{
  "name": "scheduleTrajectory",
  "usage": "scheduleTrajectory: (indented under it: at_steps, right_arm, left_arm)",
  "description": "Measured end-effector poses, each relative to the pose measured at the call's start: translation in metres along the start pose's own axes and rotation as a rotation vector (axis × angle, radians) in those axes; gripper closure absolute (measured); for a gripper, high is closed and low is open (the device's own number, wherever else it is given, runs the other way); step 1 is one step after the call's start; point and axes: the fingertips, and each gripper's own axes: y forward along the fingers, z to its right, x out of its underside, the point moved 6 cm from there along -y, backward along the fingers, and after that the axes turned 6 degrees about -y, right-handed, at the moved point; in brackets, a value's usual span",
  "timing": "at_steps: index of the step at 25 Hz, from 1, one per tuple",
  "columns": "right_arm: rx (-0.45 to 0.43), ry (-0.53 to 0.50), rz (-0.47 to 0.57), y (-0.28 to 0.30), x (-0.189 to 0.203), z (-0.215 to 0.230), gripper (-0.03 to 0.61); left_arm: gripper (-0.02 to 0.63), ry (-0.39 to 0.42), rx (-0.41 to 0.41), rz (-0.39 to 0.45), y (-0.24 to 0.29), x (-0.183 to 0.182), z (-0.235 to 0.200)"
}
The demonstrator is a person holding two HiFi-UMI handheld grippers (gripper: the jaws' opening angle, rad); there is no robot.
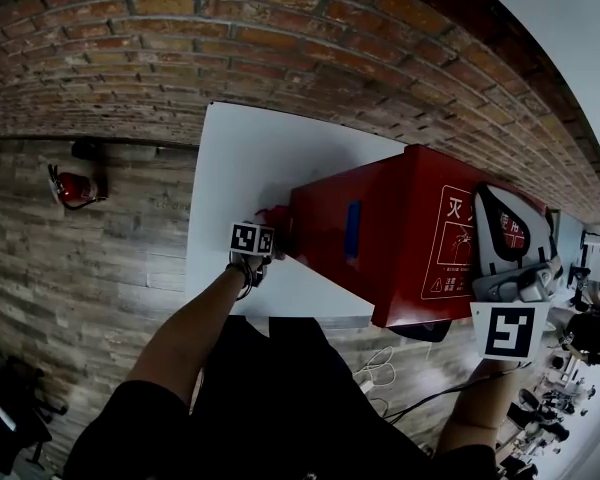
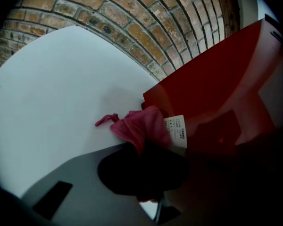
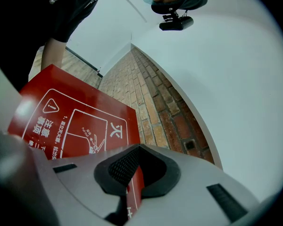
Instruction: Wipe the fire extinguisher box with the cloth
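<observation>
Red and boxy, the box (image 1: pixel 380 238) lies on a white table (image 1: pixel 250 148) set against a brick wall (image 1: pixel 280 38). Its printed face, with white warning signs and characters, is turned up and to the right. A blue patch shows on its darker near side.

The left gripper (image 2: pixel 144 154) is at the box's left end, low over the table. Its jaws are clenched on a pink cloth (image 2: pixel 141 126). The cloth bunches out past the tips, and a thin tail of it trails left across the table. A white label (image 2: pixel 178 131) sewn to the cloth lies against the red metal. The cloth touches the bottom left corner of the box where it meets the table.

The right gripper (image 3: pixel 134 168) is at the box's right end, higher up. Its jaws are closed on the thin red edge of the printed face, and a strip of that panel shows pinched between the dark ribbed pads.

On the wooden floor (image 1: pixel 80 268), well to the left of the table, a small red extinguisher (image 1: pixel 70 186) lies near the wall. White and black cables (image 1: pixel 380 368) lie on the floor below the table's near edge.
</observation>
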Motion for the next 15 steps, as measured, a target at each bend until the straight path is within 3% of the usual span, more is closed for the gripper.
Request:
scheduleTrajectory:
  at_steps: [15]
  right_arm:
    - [-0.008, -0.013, -0.004, 0.000, 0.000, -0.001, 0.561]
  left_arm:
    - [0.554, -0.101, 0.132, 0.015, -0.015, 0.012, 0.005]
